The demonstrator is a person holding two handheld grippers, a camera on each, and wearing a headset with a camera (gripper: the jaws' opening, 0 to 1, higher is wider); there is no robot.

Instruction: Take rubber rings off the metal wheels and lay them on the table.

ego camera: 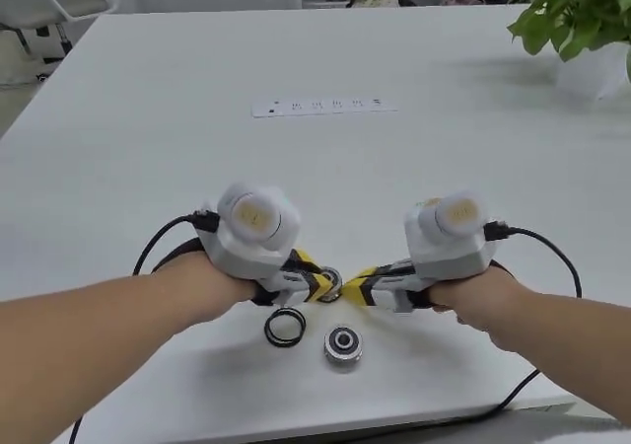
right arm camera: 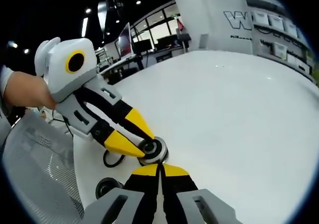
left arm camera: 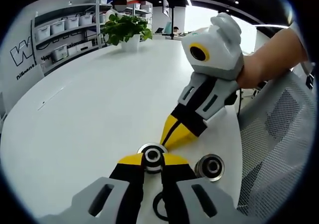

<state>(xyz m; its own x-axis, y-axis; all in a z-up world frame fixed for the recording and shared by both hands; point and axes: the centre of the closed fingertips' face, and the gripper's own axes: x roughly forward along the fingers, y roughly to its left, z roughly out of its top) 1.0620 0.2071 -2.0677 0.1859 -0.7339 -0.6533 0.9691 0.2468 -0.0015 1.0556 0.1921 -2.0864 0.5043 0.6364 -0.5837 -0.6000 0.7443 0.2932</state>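
A small metal wheel (ego camera: 331, 282) hangs just above the white table (ego camera: 414, 148), and my left gripper (ego camera: 319, 286) is shut on it. In the left gripper view the yellow tips (left arm camera: 152, 160) clamp the wheel (left arm camera: 152, 154) on both sides. My right gripper (ego camera: 357, 285) points at it from the right, jaws shut, tips against the wheel's rim (right arm camera: 155, 148); I cannot tell whether they pinch anything. A loose black rubber ring (ego camera: 284, 327) lies flat on the table below the left gripper. A second wheel (ego camera: 343, 344) lies beside the ring.
The table's front edge runs close under the loose wheel. Black cables (ego camera: 547, 247) trail from both grippers. A white socket strip (ego camera: 323, 106) lies mid-table and a potted plant (ego camera: 572, 15) stands at the far right. A mesh chair (left arm camera: 279, 134) is behind.
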